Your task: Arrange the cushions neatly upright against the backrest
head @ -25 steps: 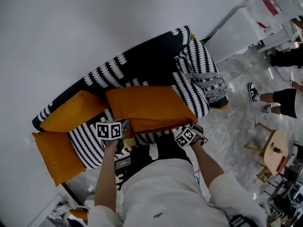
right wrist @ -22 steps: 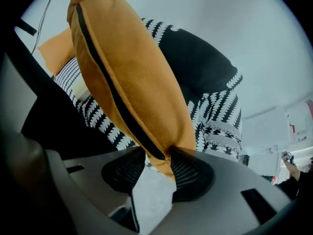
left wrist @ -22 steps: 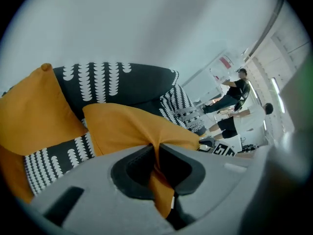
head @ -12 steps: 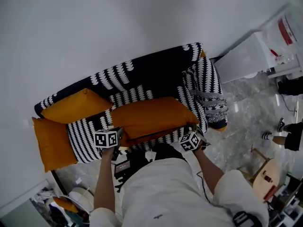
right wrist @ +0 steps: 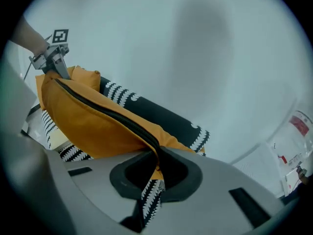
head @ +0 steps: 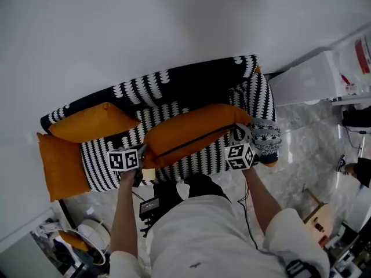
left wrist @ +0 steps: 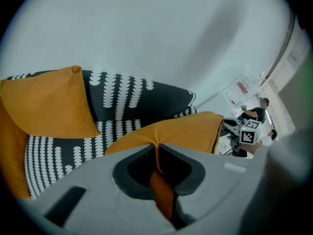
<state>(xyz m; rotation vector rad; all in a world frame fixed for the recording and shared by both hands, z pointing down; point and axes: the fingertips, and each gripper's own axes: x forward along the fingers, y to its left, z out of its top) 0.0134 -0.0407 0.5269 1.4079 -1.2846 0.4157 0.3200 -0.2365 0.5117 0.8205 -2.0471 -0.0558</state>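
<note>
Nearest: person in a white shirt (head: 203,236), both forearms reaching fwd over the sofa's front edge.

L hand: left tool (head: 141,153) clenched on the L end of the long orange fabric cushion (head: 191,133) w/ a black zip. In the left gripper view, orange cloth is nipped tight betw. the jaws (left wrist: 157,165).

R hand: right tool (head: 237,135) grasping the same cushion's R corner. Its jaws have just been closing, and in the right gripper view they're pinched on orange fabric right by the zip end (right wrist: 157,168).

The cushion spans betw. the two tools, lengthwise over the seat of the black-and-white patterned sofa (head: 179,87), zip edge facing up, in front of the backrest. Whether its underside touches the seat can't be told.

Further L: a second orange cushion (head: 90,123) leans in the back-L corner, and a third orange cushion (head: 58,167) sits at the sofa's L end, beside the armrest.

R end: a grey patterned cushion (head: 265,135), just beside the right tool.

Behind it all: plain white wall (head: 145,28). Pale marbled floor (head: 301,149) off to the R.
</note>
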